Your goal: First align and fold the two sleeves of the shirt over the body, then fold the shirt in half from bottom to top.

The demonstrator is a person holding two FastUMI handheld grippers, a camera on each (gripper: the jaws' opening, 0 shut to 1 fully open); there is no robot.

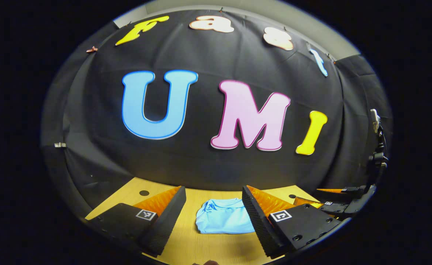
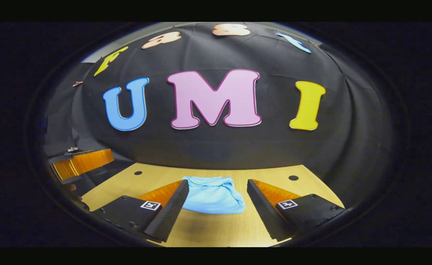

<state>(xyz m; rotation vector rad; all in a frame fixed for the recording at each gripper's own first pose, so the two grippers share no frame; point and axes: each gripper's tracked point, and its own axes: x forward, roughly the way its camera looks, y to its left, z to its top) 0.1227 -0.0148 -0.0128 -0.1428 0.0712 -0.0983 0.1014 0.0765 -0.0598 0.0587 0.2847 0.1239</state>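
The light blue cotton shirt (image 1: 225, 217) lies folded into a compact, roughly square bundle on the pale wooden tabletop (image 1: 216, 248), well toward the far side of the table and near the foot of the black cloth wall (image 1: 208, 162). In the left gripper view its upper edge is bunched into soft creases and its lower edge runs fairly straight across the wood; in the right gripper view the same bundle (image 2: 213, 199) shows a rounded fold at its right corner (the sleeves cannot be told apart from the body in either view). Neither tool touches it. The left gripper (image 1: 214, 217) hangs above the table with its two fingers spread wide, nothing between them, and the shirt appears in the gap, farther off, its right edge partly hidden behind the right-hand finger. The right gripper (image 2: 217, 208) is likewise released, its fingers parted and empty, with the shirt framed between them and slightly behind the left-hand finger. At the right edge of the left gripper view the right gripper (image 1: 342, 201) shows again, low over the table's corner. At the left edge of the right gripper view part of the left gripper (image 2: 81, 162) is visible above the table's side. Small dark round holes (image 2: 293, 177) sit in the tabletop near its far corners.
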